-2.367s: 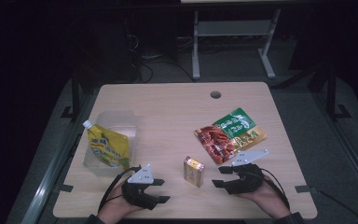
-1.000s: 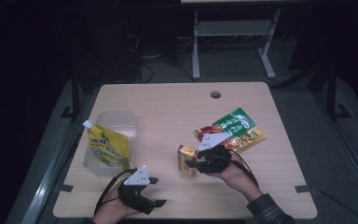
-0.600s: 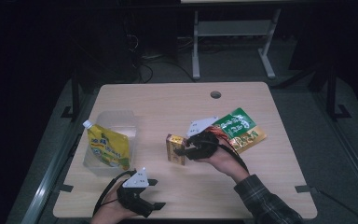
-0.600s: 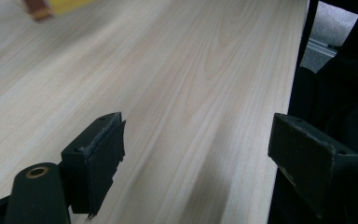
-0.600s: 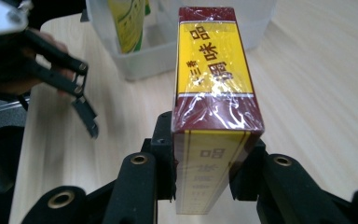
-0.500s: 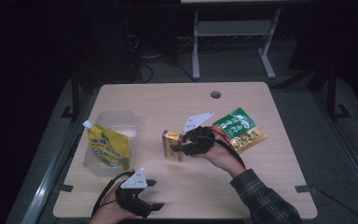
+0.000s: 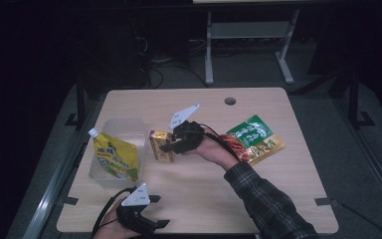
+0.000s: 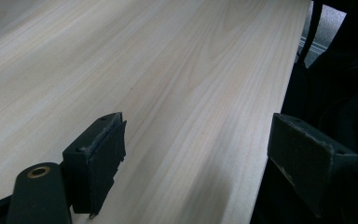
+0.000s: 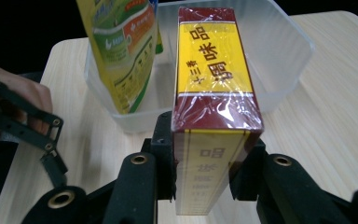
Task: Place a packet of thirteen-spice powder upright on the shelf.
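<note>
My right gripper is shut on a yellow-and-maroon box wrapped in clear film. It holds the box above the table, just right of a clear plastic tub. A yellow spouted pouch leans inside the tub. My left gripper rests low at the table's front edge, jaws open over bare wood.
A green snack bag and a red snack bag lie right of the held box, partly behind the person's right hand. A cable hole sits near the table's far edge. A metal stand is on the floor beyond.
My right gripper picked the box up near the front edge and carried it left and away toward the tub. The left gripper has stayed in place.
</note>
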Tool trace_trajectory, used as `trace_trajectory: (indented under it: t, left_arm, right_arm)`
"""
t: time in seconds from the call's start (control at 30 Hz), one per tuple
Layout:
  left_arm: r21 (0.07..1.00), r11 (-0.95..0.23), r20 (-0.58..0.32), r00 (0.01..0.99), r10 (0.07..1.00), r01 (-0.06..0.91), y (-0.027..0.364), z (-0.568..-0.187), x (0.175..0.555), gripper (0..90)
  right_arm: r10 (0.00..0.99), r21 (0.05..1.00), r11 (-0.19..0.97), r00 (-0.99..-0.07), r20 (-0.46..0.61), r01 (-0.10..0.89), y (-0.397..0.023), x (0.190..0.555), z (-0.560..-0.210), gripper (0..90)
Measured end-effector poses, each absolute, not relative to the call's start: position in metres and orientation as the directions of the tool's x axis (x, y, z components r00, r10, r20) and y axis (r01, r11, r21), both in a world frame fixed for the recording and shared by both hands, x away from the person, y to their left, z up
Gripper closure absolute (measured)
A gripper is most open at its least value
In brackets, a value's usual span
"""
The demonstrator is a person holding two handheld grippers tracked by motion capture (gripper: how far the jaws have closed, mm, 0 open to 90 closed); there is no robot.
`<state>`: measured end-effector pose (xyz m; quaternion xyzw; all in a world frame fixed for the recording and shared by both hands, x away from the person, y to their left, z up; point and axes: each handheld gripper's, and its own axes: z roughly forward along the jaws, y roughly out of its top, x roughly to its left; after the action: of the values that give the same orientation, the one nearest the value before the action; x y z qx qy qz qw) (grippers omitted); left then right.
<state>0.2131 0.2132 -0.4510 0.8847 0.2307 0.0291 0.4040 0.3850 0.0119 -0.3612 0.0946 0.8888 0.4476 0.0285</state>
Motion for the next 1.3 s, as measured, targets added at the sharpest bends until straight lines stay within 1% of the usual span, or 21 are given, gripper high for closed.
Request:
trace_trajectory:
  t: [0.3, 0.6, 0.63, 0.67, 0.97, 1.3]
  left_arm:
    - [0.731, -0.557, -0.142, 0.886, 0.441, 0.395, 0.216, -0.450, 0.210, 18.3]
    - [0.723, -0.568, -0.143, 0.890, 0.433, 0.393, 0.214, -0.451, 0.209, 18.3]
    - [0.723, -0.568, -0.142, 0.890, 0.433, 0.392, 0.214, -0.451, 0.209, 18.3]
    - [0.726, -0.564, -0.145, 0.889, 0.435, 0.394, 0.214, -0.451, 0.209, 18.4]
    - [0.726, -0.564, -0.146, 0.889, 0.434, 0.394, 0.214, -0.450, 0.208, 18.5]
    - [0.726, -0.565, -0.149, 0.892, 0.427, 0.392, 0.213, -0.450, 0.208, 18.5]
  right_arm:
    - [0.151, 0.800, 0.593, -0.989, 0.008, 0.097, 0.041, 0.394, -0.355, 67.5]
    - [0.139, 0.797, 0.599, -0.990, 0.000, 0.084, 0.060, 0.402, -0.353, 67.5]
    - [0.146, 0.798, 0.595, -0.989, 0.012, 0.098, 0.062, 0.401, -0.352, 67.5]
    - [0.138, 0.795, 0.601, -0.990, -0.009, 0.077, 0.063, 0.403, -0.353, 67.5]
    - [0.131, 0.775, 0.629, -0.991, -0.024, 0.064, 0.078, 0.405, -0.356, 67.5]
    - [0.111, 0.789, 0.612, -0.994, -0.014, 0.057, 0.102, 0.409, -0.360, 67.5]
